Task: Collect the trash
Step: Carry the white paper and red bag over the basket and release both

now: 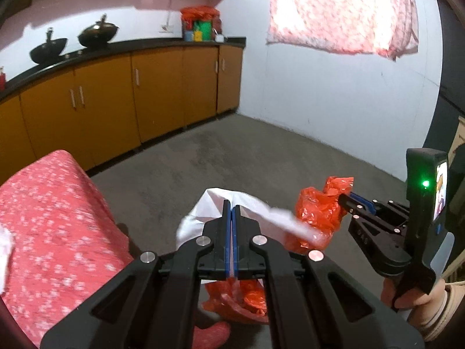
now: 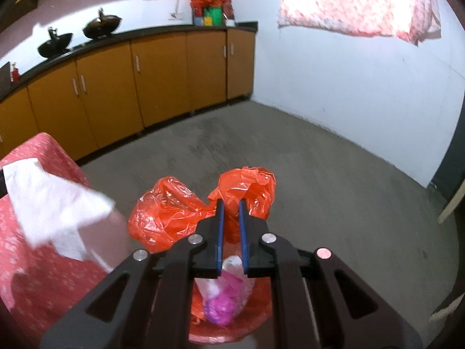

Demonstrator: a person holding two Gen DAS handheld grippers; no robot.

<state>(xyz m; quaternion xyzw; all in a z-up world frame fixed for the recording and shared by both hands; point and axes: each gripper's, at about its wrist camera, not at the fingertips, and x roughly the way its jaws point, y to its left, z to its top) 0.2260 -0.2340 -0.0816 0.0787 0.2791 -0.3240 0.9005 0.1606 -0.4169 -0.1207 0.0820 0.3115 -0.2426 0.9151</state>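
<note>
Red bag (image 2: 203, 209) pinched in right hand-held gripper (image 2: 231, 203); left (image 1: 232, 203) clamps white tissue (image 1: 209, 203).

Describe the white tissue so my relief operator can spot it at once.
Start at the red flowered cloth on the left, below the orange cabinets. Just right of it, the left hand-held gripper pinches the tissue. It is the only flat white sheet; the bag beside it is crinkly orange plastic.
</note>
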